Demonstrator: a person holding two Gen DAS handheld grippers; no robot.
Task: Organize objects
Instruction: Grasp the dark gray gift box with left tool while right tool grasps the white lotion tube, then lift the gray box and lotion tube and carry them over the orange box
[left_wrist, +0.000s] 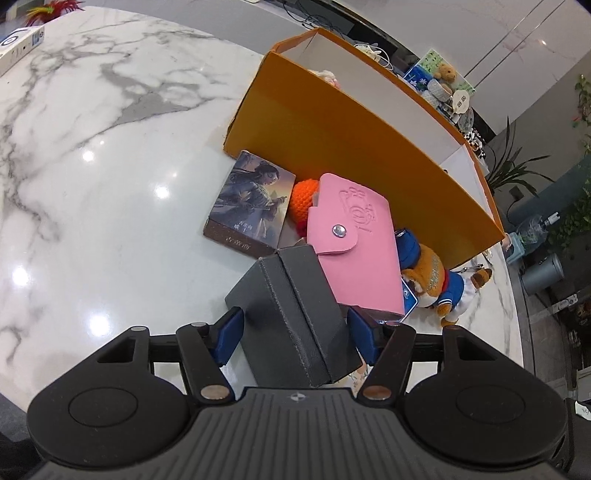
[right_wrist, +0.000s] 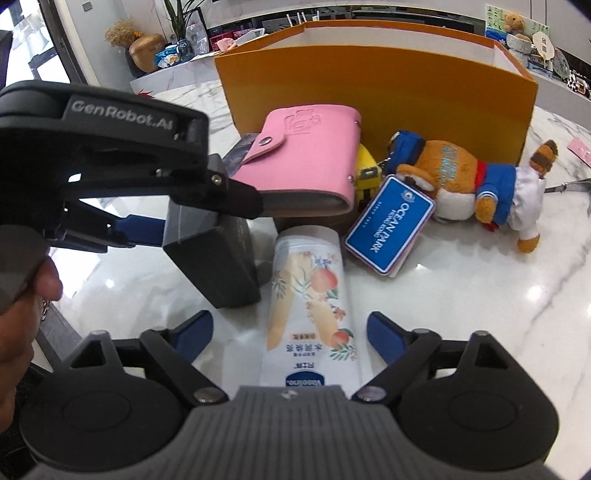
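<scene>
From the left wrist, the left gripper (left_wrist: 293, 332) is clamped on a dark grey box (left_wrist: 291, 317), a blue pad against each side, the box tilted above the marble table (left_wrist: 110, 184). Just beyond it a pink wallet (left_wrist: 360, 243) lies slanted over the pile, with an orange knit ball (left_wrist: 303, 201) peeking out at its far left and a picture card box (left_wrist: 249, 205) flat beside that. A plush fox (left_wrist: 432, 280) lies to the right. Behind them all stands the long orange box (left_wrist: 332, 136), open at the top.

From the right wrist, the right gripper (right_wrist: 290, 332) stands wide around a white tube (right_wrist: 310, 306) lying on the table; its blue pads are clear of the tube on both sides. The left gripper comes in from the left holding the grey box just beside the tube. Ahead are the wallet, a blue tag (right_wrist: 389, 230), a yellow toy (right_wrist: 367, 175) and the fox, all in front of the orange box.
</scene>
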